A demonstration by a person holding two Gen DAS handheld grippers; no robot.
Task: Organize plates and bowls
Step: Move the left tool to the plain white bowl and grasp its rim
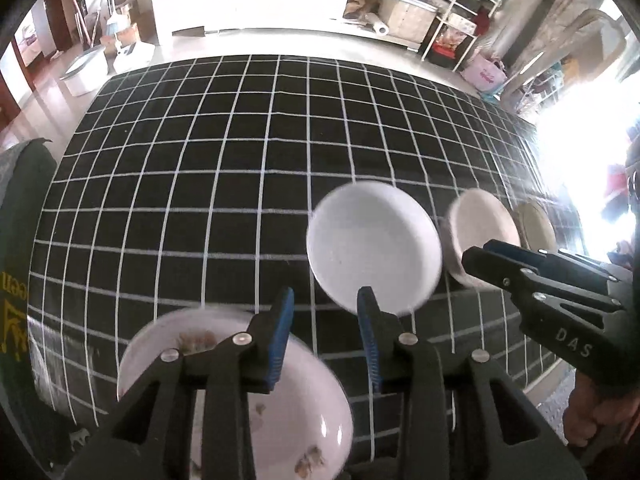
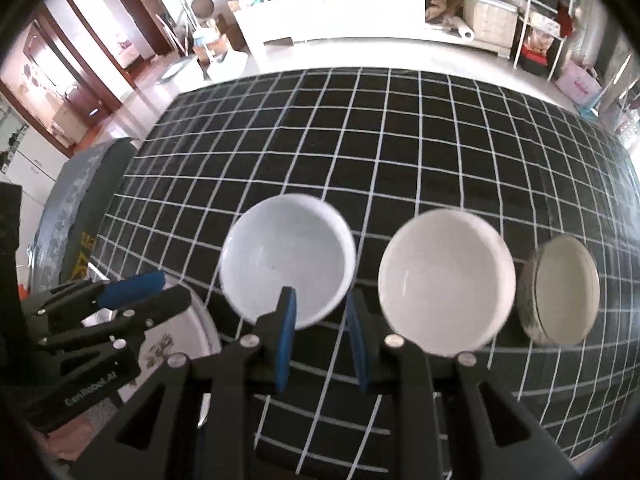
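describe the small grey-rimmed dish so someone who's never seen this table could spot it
Start at the black tablecloth with the white grid. Along its near edge stands a row of round dishes; follow it past the white bowl and the cream bowl to the far right end. The grey-rimmed dish there is the smallest and shallowest, with a speckled grey side wall and a flat beige inside.

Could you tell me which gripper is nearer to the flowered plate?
Left. The left gripper hangs right over the flowered plate; the right gripper sits past the plate, by the white bowl.

left gripper (image 1: 326, 304) – fingers apart, empty | white bowl (image 1: 374, 246) beyond – patterned plate (image 1: 280, 412) beneath
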